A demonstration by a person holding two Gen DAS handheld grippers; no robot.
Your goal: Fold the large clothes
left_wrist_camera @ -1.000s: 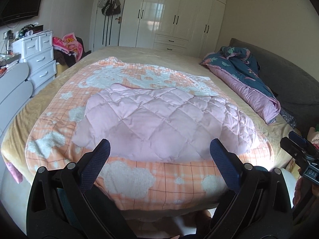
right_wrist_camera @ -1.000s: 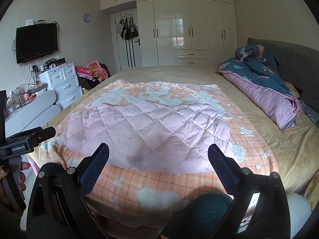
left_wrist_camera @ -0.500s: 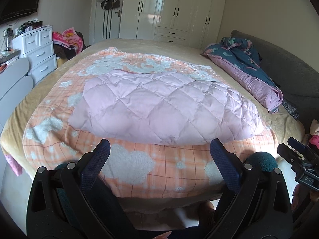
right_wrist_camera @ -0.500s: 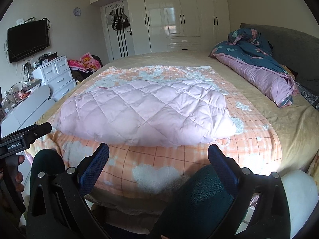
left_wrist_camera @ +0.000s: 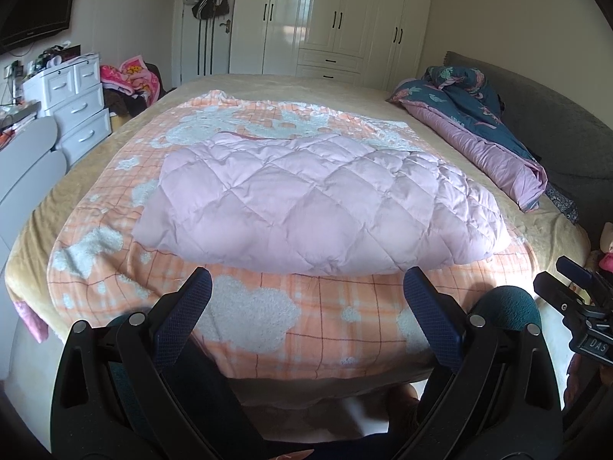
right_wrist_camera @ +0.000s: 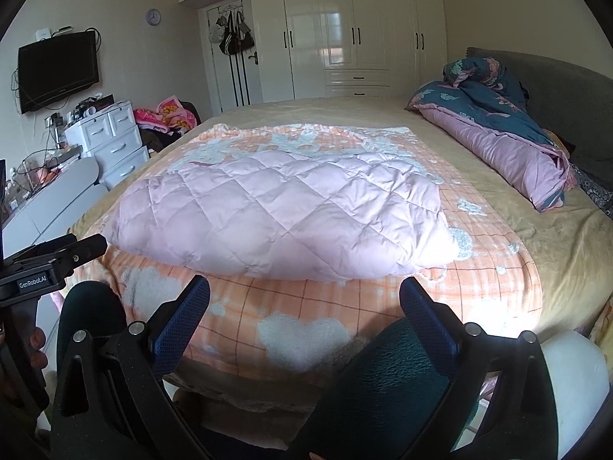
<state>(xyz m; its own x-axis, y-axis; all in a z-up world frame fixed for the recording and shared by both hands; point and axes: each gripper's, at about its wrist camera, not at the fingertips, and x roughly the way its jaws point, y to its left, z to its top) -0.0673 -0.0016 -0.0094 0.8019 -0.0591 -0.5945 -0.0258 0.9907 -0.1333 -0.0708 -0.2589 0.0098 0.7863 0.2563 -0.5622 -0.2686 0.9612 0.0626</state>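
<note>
1. Bedroom daylight falls on a wide bed with a tan cover, white wardrobes behind it and a white drawer chest off to its left side.
2. At the foot of the bed, the left gripper has its blue-padded fingers spread wide apart with nothing between them; it hangs short of the mattress edge, pointing level across it.
3. Beside it, the right gripper is likewise spread wide and empty, its padded fingers clear of any cloth; in the left wrist view it sits at the far right, apart from the left one.
4. Just beyond both tools lies an orange checked blanket with white cloud patches, draped over the foot of the bed.
5. On top of that blanket, toward the middle of the bed, rests the pink quilted garment, puffy and already doubled over, its rounded near edge facing the grippers.
6. Along the headboard side of the bed lies a rolled dark floral duvet.
7. Risk, as I judge it: a low pinch at the near edge could catch the orange blanket too, dragging both; slippery padded fabric may slide out or spring open, spoiling the fold.
8. Both hands hold the tools low and roughly level, aimed at the garment's near edge.
</note>
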